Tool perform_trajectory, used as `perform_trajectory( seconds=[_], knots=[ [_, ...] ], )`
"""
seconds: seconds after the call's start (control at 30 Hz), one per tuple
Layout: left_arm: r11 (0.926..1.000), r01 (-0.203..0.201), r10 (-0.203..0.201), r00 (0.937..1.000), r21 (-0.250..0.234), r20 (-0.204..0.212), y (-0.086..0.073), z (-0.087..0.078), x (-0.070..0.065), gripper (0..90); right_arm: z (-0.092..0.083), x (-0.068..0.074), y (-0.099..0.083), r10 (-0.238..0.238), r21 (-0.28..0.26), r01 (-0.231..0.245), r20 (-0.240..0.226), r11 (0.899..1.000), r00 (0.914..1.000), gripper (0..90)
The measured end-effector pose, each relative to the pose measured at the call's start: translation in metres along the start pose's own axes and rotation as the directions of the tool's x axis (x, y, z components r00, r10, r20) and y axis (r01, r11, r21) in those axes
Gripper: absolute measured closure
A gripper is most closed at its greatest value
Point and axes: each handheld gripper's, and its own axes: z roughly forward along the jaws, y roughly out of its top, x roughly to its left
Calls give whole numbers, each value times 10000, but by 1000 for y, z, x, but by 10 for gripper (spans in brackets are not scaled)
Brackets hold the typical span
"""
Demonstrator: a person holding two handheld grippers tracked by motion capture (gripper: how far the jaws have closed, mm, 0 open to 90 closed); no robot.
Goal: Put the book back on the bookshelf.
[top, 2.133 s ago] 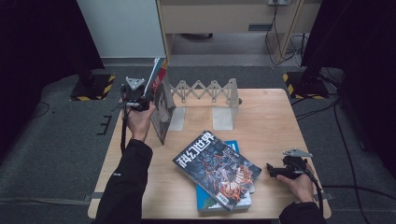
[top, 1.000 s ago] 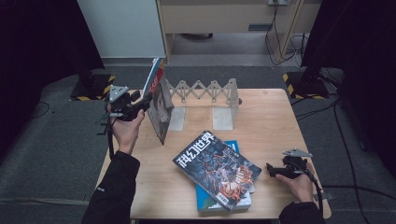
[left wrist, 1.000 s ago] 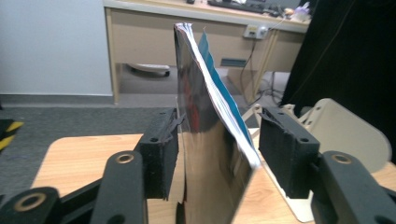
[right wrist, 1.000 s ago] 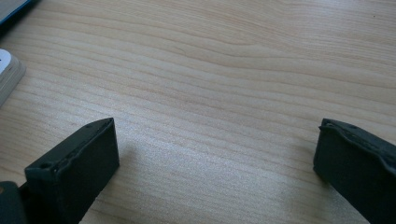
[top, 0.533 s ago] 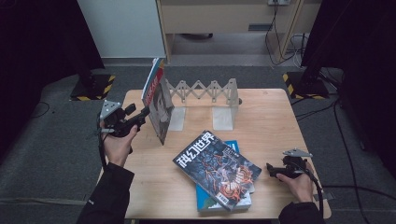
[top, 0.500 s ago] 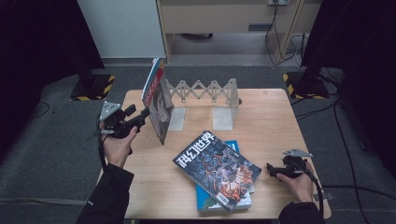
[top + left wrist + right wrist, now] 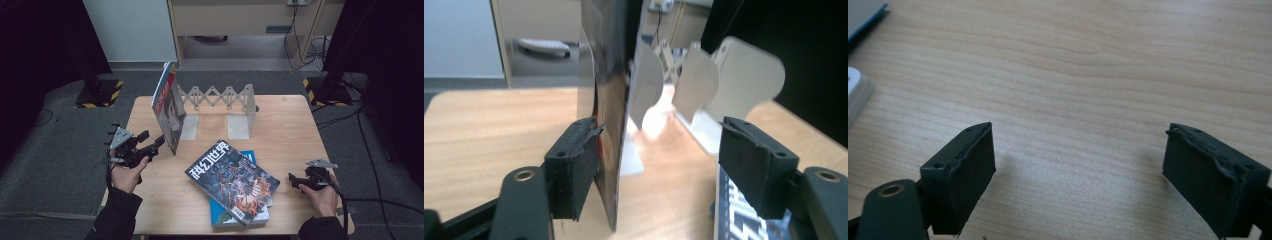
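Note:
A magazine (image 7: pixel 169 112) stands upright against the left end of a white folding rack (image 7: pixel 220 97). My left gripper (image 7: pixel 159 142) hovers at the table's left edge and points at the magazine's lower corner. In the left gripper view the magazine's (image 7: pixel 611 100) near edge stands in the gap, close to the left jaw of my left gripper (image 7: pixel 659 165). The jaws have just been opening and neither pad presses on it. My right gripper (image 7: pixel 292 180) rests at the front right. Seen from the right gripper view, my right gripper (image 7: pixel 1080 170) has just narrowed a little, still open over bare wood.
A dark science-fiction magazine (image 7: pixel 232 180) lies on a blue book (image 7: pixel 220 217) at the front middle of the wooden table (image 7: pixel 285 125). The rack's white dividers (image 7: pixel 696 75) stand behind the upright magazine. Dark floor and black stands surround the table.
My left hand has come down from the top of the upright magazine to the table's left edge, and its jaws have widened. The magazine stays standing. The right hand has not moved.

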Motion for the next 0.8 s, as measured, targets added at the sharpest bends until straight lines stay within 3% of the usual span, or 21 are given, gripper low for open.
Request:
perform_trajectory(
  seconds=[0.17,0.3,0.5,0.63,0.8],
  knots=[
    [9983,301,-309,9994,492,160,-15,6,-1,291,-6,2,3,73,-326,-74,-31,9994,10000,146],
    [9953,106,-124,9998,964,185,-29,12,-3,291,-14,5,8,144,-713,-150,-82,9973,9999,169],
    [9914,40,-69,9997,1306,222,-44,19,-6,291,-20,11,13,186,-1054,-217,-302,9942,9994,211],
    [9886,90,-161,9988,1506,464,-53,25,-12,294,-25,15,16,72,-1282,-132,-472,9917,9989,236],
    [9821,-162,47,9981,1877,620,-61,32,-19,294,-30,21,19,-70,-1411,-17,-610,9900,9981,235]
  ],
)
